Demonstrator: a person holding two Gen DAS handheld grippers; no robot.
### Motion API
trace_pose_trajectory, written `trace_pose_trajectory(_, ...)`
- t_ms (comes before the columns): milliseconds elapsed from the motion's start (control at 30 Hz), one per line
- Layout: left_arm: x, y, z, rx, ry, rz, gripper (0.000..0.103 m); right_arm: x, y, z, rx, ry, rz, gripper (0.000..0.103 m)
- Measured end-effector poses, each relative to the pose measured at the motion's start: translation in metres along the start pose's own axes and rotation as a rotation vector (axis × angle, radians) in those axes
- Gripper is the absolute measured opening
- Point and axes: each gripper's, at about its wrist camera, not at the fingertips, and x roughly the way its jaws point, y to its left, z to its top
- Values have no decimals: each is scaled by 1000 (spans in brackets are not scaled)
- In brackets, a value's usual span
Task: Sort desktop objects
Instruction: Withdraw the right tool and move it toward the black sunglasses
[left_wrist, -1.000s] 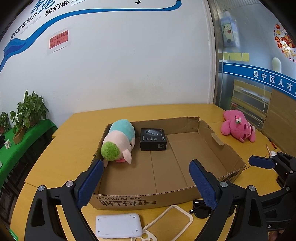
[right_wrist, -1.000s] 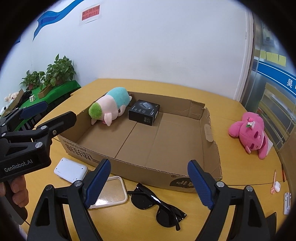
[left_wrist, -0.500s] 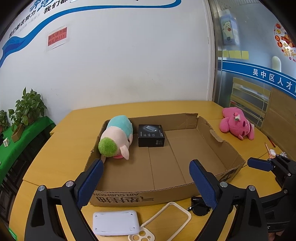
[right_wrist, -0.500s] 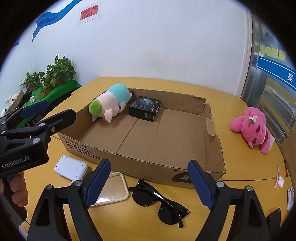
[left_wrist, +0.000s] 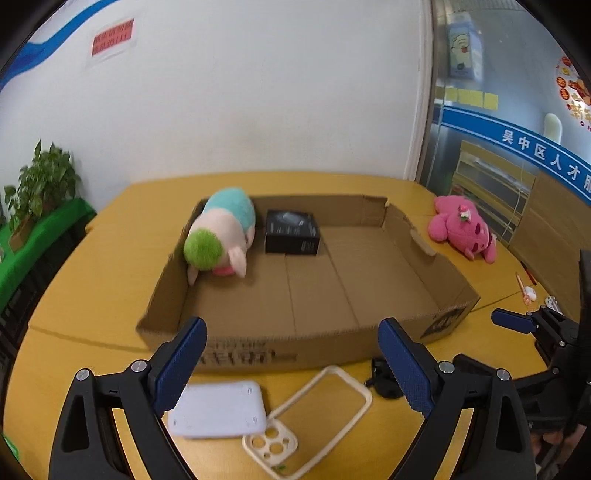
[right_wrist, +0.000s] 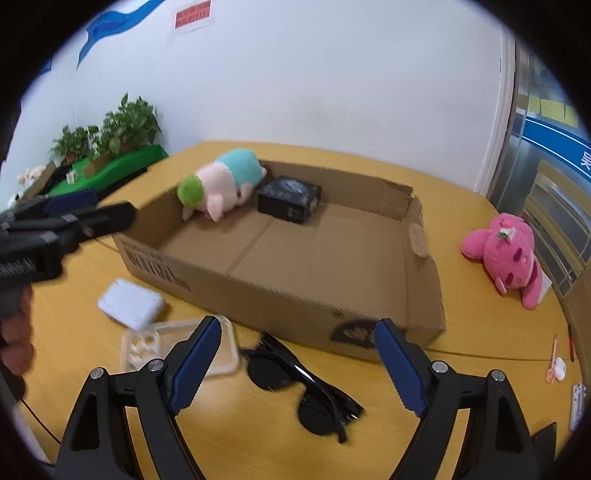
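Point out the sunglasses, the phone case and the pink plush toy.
sunglasses (right_wrist: 295, 384): right wrist view, on the bridge between the two dark lenses.
phone case (left_wrist: 325, 408): left wrist view, on its cream rim beside the white pad.
pink plush toy (right_wrist: 511, 254): right wrist view, on its body.

You have potted plants (right_wrist: 125, 123) on a green-covered stand (right_wrist: 110, 173) left of the wooden table (left_wrist: 110, 240). A red notice (left_wrist: 112, 37) hangs on the white wall (left_wrist: 258, 92). Yellow sticky notes (left_wrist: 471, 98) mark the glass partition at right.
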Motion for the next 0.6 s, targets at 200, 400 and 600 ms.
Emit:
trace_pose_trajectory(200, 9, 2, -35, -30, 105, -50, 96, 36, -39, -46, 6, 126, 126, 85)
trace_pose_trajectory(400, 13, 2, -53, -50, 158, -66, 96, 74, -42, -54, -48, 198, 157, 85)
trace_pose_trajectory(600, 13, 5, -61, -63, 170, -79, 96, 81, -16, -65, -58, 255, 256, 86)
